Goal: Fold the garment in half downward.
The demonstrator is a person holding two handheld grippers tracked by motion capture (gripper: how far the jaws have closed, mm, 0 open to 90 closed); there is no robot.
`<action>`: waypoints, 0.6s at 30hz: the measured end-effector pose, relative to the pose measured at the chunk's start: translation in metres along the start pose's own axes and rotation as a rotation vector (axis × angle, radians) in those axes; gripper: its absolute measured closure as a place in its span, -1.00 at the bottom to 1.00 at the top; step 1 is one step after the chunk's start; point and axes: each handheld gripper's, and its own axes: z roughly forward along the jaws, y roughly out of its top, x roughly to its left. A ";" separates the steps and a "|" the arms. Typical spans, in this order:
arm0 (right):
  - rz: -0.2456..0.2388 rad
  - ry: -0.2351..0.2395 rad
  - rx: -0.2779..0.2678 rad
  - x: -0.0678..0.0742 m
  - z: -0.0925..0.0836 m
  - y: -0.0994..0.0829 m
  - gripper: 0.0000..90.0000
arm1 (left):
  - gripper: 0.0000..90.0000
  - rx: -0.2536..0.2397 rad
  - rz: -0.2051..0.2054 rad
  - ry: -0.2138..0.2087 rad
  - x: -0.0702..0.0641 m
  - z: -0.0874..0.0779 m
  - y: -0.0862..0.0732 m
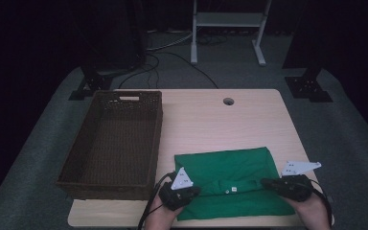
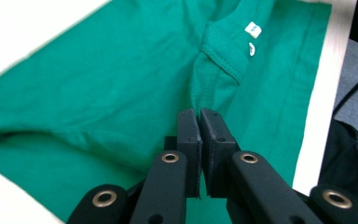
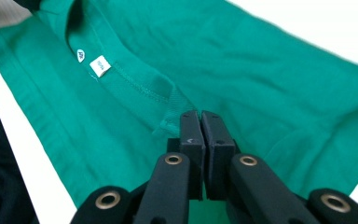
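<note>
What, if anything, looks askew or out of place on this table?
Nothing stands out. The green shirt lies folded flat near the table's front edge, slightly skewed, the wicker basket sits upright at the left, and both grippers are closed on the fabric beside the collar.

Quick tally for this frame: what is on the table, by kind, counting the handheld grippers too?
Green shirt, folded, collar and tags showing: 1
Brown wicker basket: 1
Handheld grippers, left gripper and right gripper, both with jaws shut at the shirt's collar: 2
Total: 4
</note>
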 end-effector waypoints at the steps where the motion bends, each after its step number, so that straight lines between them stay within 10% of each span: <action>1: 0.005 0.002 0.007 0.000 0.001 -0.001 0.97 | 0.94 0.008 -0.004 -0.008 0.000 0.002 -0.002; 11: 0.015 0.035 0.106 0.006 0.019 -0.017 0.97 | 0.92 0.105 0.022 -0.009 -0.004 0.013 -0.011; 18: 0.019 0.051 0.117 0.011 0.021 -0.019 0.97 | 0.90 0.129 0.083 0.079 -0.001 0.014 -0.008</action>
